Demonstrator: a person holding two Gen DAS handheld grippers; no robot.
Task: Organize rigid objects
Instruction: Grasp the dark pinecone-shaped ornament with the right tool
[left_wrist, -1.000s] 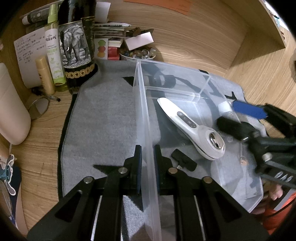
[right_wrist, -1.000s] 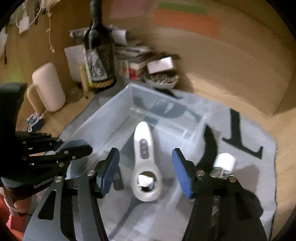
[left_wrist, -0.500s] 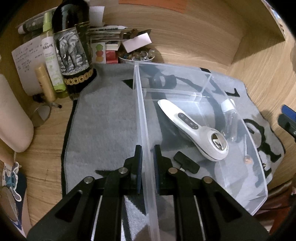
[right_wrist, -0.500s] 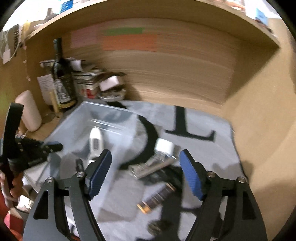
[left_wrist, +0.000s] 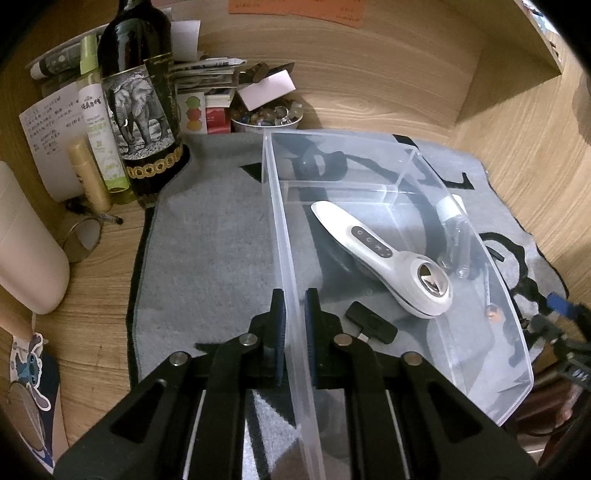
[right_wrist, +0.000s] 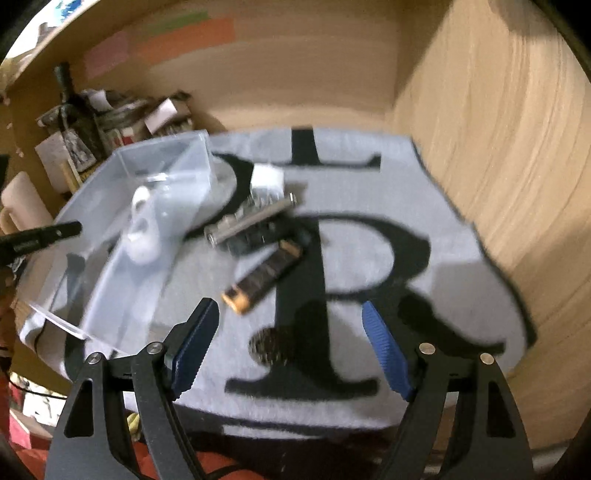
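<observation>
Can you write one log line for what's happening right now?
left gripper: shut on bin wall | right gripper: open, empty, above mat | massager: in bin

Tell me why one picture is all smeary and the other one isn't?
Right wrist view: blurred all over, so the dark bar and metal pieces on the mat smear. Left wrist view: sharp, steady; the white device is crisp inside the clear bin, edges bent by the fisheye lens.

Both wrist views angled down, close; share clear bin (left_wrist: 406, 155) (right_wrist: 122, 236).
</observation>
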